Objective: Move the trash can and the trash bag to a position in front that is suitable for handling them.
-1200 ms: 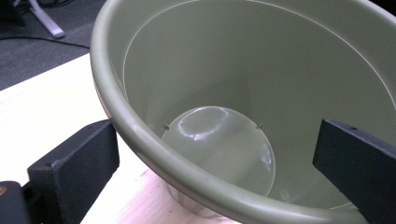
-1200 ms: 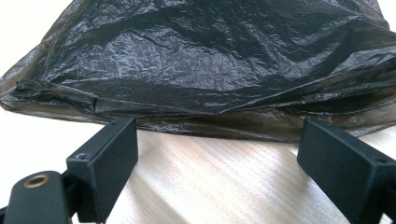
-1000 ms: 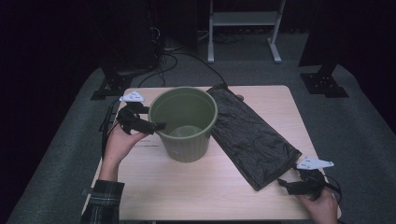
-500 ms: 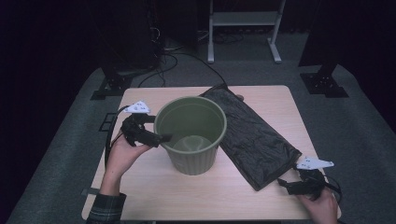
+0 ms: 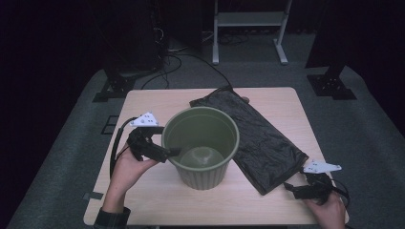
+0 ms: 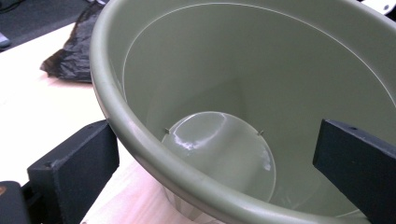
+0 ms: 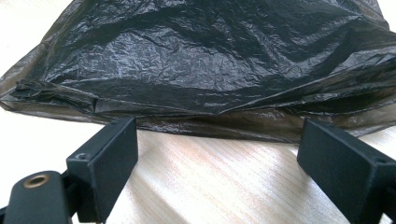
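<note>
1. The green bin (image 5: pixel 201 145) stands upright near the middle of the tabletop (image 5: pixel 157 102), toward its left side. The black bag (image 5: pixel 250 136) lies flat just beside it, its long axis running from the far middle of the tabletop down to the near right corner.
2. The left gripper (image 5: pixel 173 151) straddles the bin's left rim: in the left gripper view one jaw stands outside the wall and one inside, spread wide and not pressing on the rim (image 6: pixel 140 135).
3. The right gripper (image 5: pixel 287 187) rests at the near right corner, just short of the bag's near end. Its jaws are spread, with bare wood between them and the bag's edge (image 7: pixel 219 123) directly ahead, so this hand is the nearer one to the bag.
4. Whether that near end is the bag's mouth or its sealed bottom is hard to tell. The bin covers part of the bag's left edge in the high view.
</note>
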